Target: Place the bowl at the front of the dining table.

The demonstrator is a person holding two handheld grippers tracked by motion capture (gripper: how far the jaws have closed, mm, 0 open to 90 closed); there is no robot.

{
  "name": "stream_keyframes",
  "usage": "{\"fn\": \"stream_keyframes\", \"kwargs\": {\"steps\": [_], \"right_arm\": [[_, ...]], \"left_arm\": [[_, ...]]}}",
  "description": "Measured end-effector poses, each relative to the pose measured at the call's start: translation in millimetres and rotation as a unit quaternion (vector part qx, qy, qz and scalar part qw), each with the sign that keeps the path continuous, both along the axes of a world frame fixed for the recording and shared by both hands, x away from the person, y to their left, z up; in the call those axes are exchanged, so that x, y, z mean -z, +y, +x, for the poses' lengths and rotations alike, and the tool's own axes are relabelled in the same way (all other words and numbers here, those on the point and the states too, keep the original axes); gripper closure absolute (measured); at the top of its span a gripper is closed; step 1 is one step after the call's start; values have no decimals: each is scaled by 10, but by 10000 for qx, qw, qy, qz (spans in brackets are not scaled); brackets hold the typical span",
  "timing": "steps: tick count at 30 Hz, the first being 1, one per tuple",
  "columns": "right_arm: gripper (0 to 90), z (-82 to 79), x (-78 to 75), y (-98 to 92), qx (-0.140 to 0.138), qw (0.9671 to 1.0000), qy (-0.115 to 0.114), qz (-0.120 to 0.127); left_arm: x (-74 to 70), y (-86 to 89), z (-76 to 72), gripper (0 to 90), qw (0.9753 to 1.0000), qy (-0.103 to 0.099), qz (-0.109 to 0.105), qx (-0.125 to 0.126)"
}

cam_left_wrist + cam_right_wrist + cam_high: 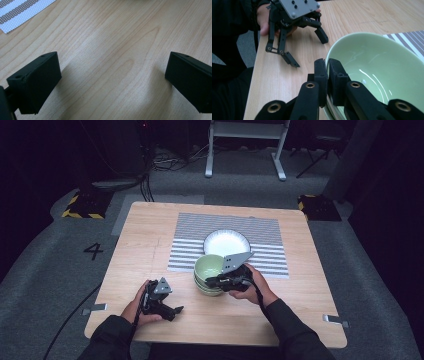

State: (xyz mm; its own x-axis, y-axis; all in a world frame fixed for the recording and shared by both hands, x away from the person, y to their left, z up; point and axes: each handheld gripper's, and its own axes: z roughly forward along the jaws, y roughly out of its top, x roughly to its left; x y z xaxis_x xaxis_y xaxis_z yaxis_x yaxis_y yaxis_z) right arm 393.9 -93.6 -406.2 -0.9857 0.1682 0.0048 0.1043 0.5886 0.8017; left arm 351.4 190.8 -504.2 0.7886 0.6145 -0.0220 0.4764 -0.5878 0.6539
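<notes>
Now my right gripper [327,65] is clamped on the rim of the top green bowl [384,67], not yet lifted off its stack; my left gripper [176,311] rests released.

green bowl [210,266], tilted atop stacked bowls [207,287]

2 stacked green bowls [210,270], 1 white plate [226,243], 1 striped mat [270,242], 2 grippers.

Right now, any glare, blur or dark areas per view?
High view: table well lit, surroundings nearly black. Left gripper view: soft jaw shadows on the wood, placemat corner slightly soft. Right gripper view: streak glare inside the green bowl, near linkage of the right gripper blurred.
</notes>
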Motion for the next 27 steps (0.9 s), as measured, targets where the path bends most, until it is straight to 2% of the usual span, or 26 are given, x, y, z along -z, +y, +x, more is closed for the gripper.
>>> {"fn": "stream_keyframes", "kwargs": {"steps": [3, 9, 14, 16, 20, 22, 24, 26, 27], "right_arm": [[873, -5, -27, -3, -4, 9999, -37, 126], [877, -17, -43, 9, -35, 10000, -70, 10], [875, -45, -46, 36, -73, 9995, -270, -166], [870, -37, -39, 34, -81, 9996, -229, -145], [770, -12, -14, 35, -72, 9995, -230, -186], [751, -4, -7, 40, -146, 9992, -258, -271], [688, 22, 5, 37, -280, 9989, -155, -351], [648, 39, 15, 34, -272, 9986, -174, -425], [641, 73, 29, 24, -244, 9988, -59, -425]], "left_arm": [[-1, 1, 0, 3, 10000, 3, 8, 1], [-1, 0, 0, 3, 10000, 6, 5, 2], [-1, 1, 0, 3, 10000, 4, 8, 1], [-1, 0, 0, 3, 10000, 4, 8, 1], [-1, 0, 0, 3, 10000, 3, 8, 0], [-1, 0, 0, 3, 10000, 3, 7, 1], [-1, 0, 0, 3, 10000, 7, 3, 2], [-1, 0, 0, 3, 10000, 6, 4, 2], [0, 0, 0, 3, 10000, -2, 0, -1]]}}
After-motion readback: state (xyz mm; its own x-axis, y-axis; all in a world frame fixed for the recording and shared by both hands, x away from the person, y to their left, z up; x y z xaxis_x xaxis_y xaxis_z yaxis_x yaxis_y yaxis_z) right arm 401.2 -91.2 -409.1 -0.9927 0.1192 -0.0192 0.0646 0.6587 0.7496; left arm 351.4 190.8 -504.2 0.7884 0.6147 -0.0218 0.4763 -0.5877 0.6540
